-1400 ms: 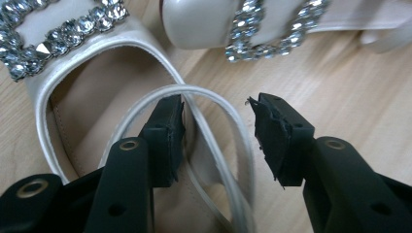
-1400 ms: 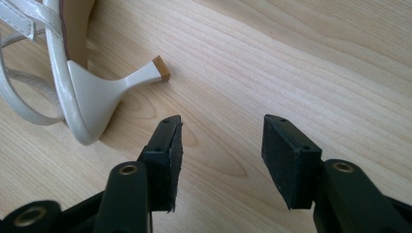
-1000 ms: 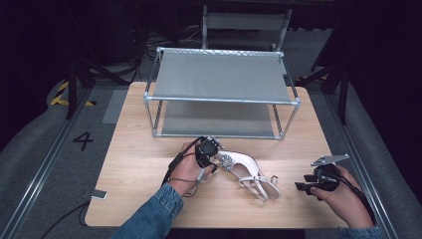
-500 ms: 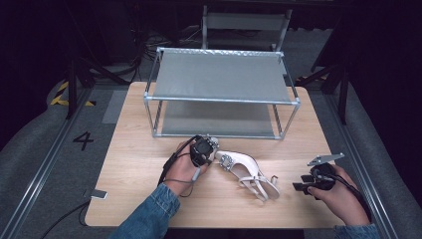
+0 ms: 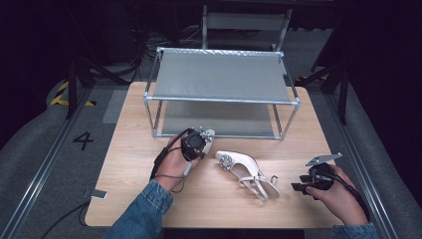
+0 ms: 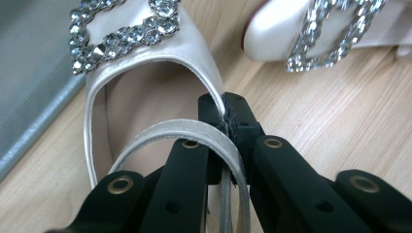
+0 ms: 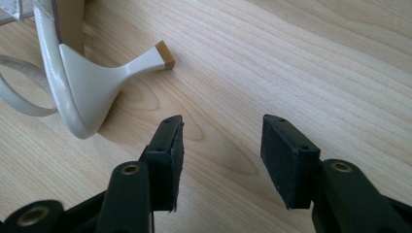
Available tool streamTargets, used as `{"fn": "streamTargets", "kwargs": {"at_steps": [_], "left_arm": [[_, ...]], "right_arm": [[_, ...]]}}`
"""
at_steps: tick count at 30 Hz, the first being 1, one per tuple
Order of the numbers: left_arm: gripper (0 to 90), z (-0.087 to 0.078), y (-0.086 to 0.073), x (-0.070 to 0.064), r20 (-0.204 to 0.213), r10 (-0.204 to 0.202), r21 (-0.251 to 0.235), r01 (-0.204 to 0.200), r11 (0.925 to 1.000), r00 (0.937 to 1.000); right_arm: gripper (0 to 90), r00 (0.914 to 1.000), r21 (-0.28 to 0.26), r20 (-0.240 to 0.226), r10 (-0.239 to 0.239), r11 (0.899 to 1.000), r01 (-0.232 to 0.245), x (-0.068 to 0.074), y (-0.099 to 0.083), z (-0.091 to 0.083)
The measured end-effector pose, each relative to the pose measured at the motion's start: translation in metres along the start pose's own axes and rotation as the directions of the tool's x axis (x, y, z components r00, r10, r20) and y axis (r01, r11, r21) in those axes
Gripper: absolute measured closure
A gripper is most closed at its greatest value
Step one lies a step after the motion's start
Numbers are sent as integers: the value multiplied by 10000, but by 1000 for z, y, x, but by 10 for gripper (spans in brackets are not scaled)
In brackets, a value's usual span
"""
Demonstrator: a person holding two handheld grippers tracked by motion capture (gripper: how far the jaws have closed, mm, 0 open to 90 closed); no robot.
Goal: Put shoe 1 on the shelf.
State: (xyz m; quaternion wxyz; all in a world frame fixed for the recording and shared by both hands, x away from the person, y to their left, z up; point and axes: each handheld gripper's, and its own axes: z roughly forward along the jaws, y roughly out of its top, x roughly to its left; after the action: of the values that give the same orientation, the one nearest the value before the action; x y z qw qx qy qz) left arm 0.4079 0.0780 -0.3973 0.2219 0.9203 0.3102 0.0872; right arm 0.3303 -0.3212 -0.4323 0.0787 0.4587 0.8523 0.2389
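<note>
The first shoe is clamped by its side edge in the left hand-held gripper, near the rack. The second shoe lies mid-worktop. The right hand-held gripper is held released beside its heel.

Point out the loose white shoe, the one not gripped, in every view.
High view: the loose shoe lies at table centre, between both hands.
Left gripper view: top right, its toe and buckle, beyond the held shoe.
Right gripper view: top left, its heel end.
Shared landmark: the wooden table.
</note>
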Motion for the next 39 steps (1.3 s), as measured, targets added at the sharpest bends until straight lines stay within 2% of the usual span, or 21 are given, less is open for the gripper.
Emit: {"fn": "streamTargets", "kwargs": {"at_steps": [1,7,12,20,26,29,31,33,34,37,38,39], "left_arm": [[872,-2,1,1,17,35,51,-35,10000,10000],[870,-7,9,13,-72,-179,-511,175,9985,9998],[871,4,20,19,-77,-499,-1005,489,9937,9987],[871,20,35,31,-263,-828,-1160,792,9901,9962],[871,29,42,37,-518,-821,-1118,759,9908,9953],[869,34,47,41,-654,-1005,-1036,935,9902,9928],[869,36,49,43,-780,-987,-1183,891,9890,9921],[868,37,53,45,-797,-1156,-1239,1053,9867,9901],[867,39,54,47,-858,-1086,-1380,961,9858,9904],[863,42,58,48,-977,-1156,-1310,1024,9861,9885],[862,43,60,51,-1136,-823,-1198,686,9904,9901],[861,44,61,50,-1133,-961,-1181,826,9896,9889]], "right_arm": [[515,10000,10,32,-41,10000,41,0,0,0],[515,10000,-43,21,-89,10000,89,2,2,-1],[515,10000,42,-44,-63,10000,63,3,1,1],[515,9999,16,-99,-107,9999,107,3,0,0],[513,9999,70,-127,-53,10000,54,2,-2,1],[514,9999,57,-74,70,10000,-69,1,-3,0],[514,9999,57,-68,115,9999,-115,0,-4,-1],[514,9999,56,-76,128,9999,-128,0,-5,-1],[514,9999,76,-90,126,9999,-126,0,-6,-1],[513,9999,115,-109,99,9999,-98,0,-7,0],[513,9999,112,-109,101,9999,-100,0,-7,0],[512,9999,109,-116,98,9999,-97,1,-7,0]]}}
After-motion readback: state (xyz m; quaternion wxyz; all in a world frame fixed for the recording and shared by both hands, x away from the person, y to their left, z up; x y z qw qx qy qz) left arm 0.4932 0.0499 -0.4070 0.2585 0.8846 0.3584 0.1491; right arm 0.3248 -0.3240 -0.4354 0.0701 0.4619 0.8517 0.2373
